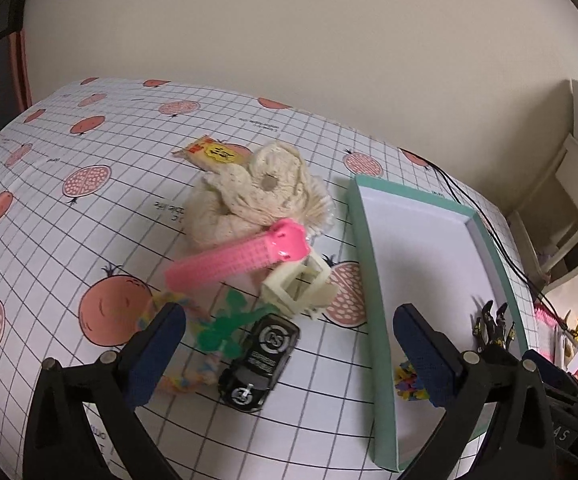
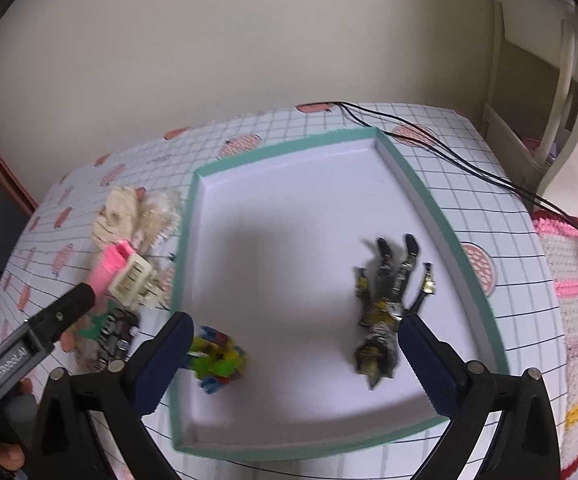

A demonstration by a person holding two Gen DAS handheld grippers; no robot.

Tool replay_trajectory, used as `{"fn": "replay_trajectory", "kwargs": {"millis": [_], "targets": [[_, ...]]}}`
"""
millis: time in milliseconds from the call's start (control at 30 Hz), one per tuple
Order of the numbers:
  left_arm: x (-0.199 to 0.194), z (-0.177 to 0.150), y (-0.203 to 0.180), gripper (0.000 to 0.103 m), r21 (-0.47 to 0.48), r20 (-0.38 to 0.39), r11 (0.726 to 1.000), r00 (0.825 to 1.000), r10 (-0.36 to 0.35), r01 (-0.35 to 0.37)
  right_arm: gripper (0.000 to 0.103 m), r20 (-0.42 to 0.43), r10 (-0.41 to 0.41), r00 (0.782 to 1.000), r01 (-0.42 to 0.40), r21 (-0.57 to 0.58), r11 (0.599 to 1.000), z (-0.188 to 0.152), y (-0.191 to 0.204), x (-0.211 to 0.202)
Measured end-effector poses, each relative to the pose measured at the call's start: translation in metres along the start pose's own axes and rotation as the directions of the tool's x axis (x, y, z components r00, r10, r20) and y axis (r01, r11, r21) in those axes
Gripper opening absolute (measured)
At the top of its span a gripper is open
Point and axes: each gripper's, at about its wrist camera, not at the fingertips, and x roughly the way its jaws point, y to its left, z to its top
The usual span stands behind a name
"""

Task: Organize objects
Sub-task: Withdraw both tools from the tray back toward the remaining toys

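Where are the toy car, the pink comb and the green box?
toy car (image 1: 261, 364): left wrist view, on its black roof.
pink comb (image 1: 229, 262): left wrist view, mid-handle.
green box (image 2: 449, 216): right wrist view, on its right rim.

left gripper (image 1: 289, 354) jaws wide apart, right gripper (image 2: 295, 360) likewise, both angled downward

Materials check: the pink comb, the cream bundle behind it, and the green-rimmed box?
Pink comb: looks like moulded plastic, glossy, with highlights on its rounded end. Cream bundle: seems a knitted or crocheted fabric, matte, with open stitches and a fringed edge. Green-rimmed box: probably cardboard, with thin flat walls, sharp folded corners and a matte white inside.
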Motion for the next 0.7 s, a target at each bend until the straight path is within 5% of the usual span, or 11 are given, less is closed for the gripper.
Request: {"fn": "replay_trajectory", "kwargs": {"millis": [367, 700], "targets": [[-0.008, 0.012, 0.068, 0.103, -0.134, 0.002, 0.990, 0.999, 0.036, -0.035, 0.103, 0.061, 0.134, 0.989, -0.130, -0.067, 0.989, 0.002, 0.062, -0.007], [-0.009, 0.012, 0.132, 0.103, -0.262, -0.058, 0.961, 0.996, 0.072, -0.084, 0.103, -0.024, 0.198, 0.980, -0.200, -0.149, 0.968, -0.010, 0.125, 0.010]]}}
